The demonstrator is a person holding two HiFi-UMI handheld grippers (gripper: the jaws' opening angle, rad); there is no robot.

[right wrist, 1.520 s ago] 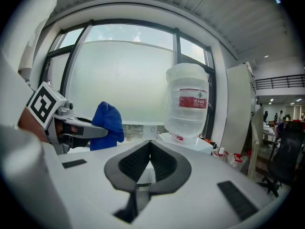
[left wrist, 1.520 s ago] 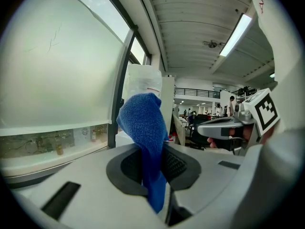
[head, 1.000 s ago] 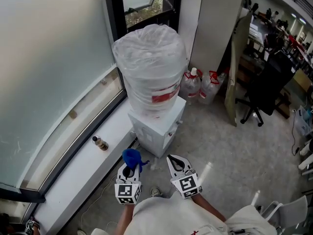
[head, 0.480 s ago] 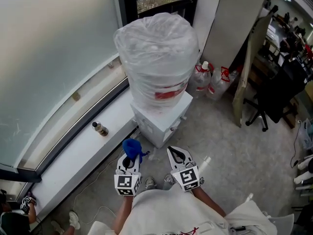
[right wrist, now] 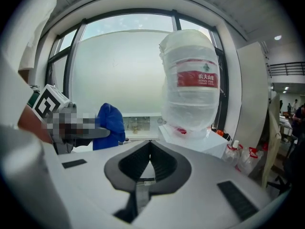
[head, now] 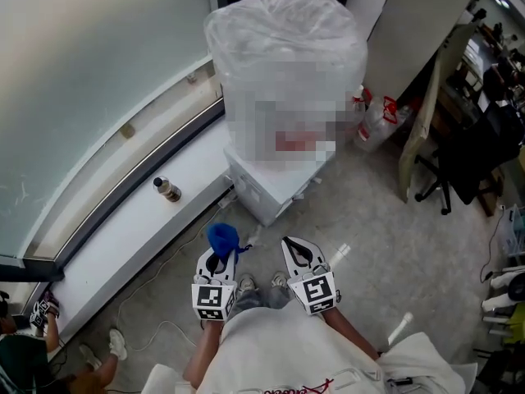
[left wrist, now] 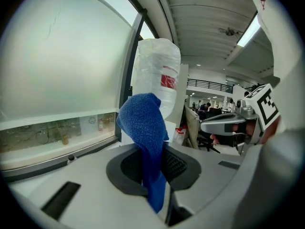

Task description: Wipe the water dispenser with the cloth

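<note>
Blue cloth [head: 222,239] stands up out of my left claw [head: 216,258], low in the middle of the head view. Its jaws are pinched onto the cloth's lower end, so the free bunch points up the frame.

At far left, a small dark bottle [head: 166,190] stands alone on the white window ledge [head: 115,245]. I cannot tell what is in it.

The water dispenser [head: 275,189] lies straight ahead of both claws, up the frame and a little right of the cloth. It stands upright with a corner of its white body turned toward me. The cloth is near that corner but not yet touching it. My cloth-bearing left claw sits about as close as the other one, so I judge a short push forward would bring cloth to cabinet.

On top sits the big bottle [head: 287,56] under clear plastic wrap, its fill hidden.

My right claw [head: 295,251], just right of centre, is closed tip to tip and holds nothing.

At upper right, jugs [head: 379,117] with red handles stand on the floor beside the dispenser, their contents unclear.
</note>
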